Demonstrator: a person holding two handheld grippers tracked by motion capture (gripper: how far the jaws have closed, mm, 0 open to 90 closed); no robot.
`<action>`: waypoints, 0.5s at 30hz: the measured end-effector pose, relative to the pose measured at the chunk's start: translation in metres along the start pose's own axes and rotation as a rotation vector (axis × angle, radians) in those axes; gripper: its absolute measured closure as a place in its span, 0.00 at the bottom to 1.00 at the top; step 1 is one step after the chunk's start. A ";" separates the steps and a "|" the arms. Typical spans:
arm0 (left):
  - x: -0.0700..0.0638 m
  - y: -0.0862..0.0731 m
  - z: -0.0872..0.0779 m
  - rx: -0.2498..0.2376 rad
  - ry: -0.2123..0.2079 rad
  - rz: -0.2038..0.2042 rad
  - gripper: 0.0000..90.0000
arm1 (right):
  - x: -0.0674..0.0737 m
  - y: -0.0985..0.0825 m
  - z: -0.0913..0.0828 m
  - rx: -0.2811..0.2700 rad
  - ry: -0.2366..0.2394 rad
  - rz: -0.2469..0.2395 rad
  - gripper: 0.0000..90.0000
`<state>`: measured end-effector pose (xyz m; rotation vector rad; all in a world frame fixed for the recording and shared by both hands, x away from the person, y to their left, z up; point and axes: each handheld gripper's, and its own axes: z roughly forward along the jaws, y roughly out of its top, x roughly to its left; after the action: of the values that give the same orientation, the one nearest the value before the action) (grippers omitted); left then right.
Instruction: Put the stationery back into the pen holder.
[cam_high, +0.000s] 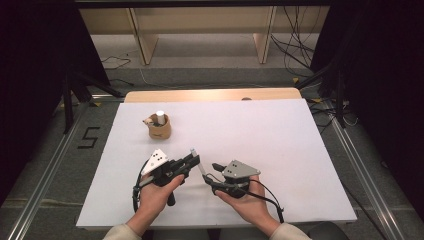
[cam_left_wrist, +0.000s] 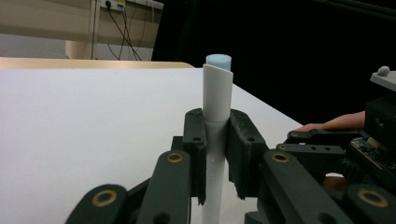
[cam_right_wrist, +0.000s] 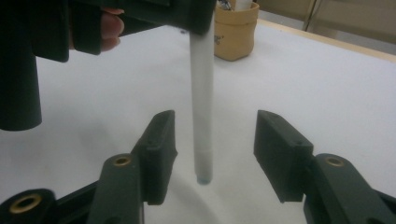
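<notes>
Lower centre of the high view: white pen (cam_high: 196, 161), clamped about its middle in the left gripper (cam_high: 192, 161), jaws tight on the barrel, blue-tipped cap end up. Right gripper (cam_high: 216, 172): jaws parted around the pen's lower end, pads clear of it. Advice: keep the left grip firm and the right aligned on the barrel before closing. Upper left: tan pot (cam_high: 160, 128) holding a white stick (cam_high: 160, 117) and other items too small to tell.
</notes>
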<state>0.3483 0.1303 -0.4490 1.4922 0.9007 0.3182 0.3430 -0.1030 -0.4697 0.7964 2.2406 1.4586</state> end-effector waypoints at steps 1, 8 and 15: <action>0.001 0.000 0.000 -0.003 0.003 0.007 0.87 | -0.001 -0.001 0.000 0.003 -0.002 0.000 0.51; 0.007 0.006 -0.004 -0.025 0.039 0.031 0.87 | -0.005 -0.003 -0.001 0.013 -0.016 0.003 0.45; 0.016 0.013 -0.008 -0.052 0.077 0.051 0.87 | -0.010 -0.008 -0.004 0.029 -0.017 0.013 0.41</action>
<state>0.3574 0.1484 -0.4404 1.4650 0.9099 0.4366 0.3465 -0.1148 -0.4750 0.8306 2.2524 1.4227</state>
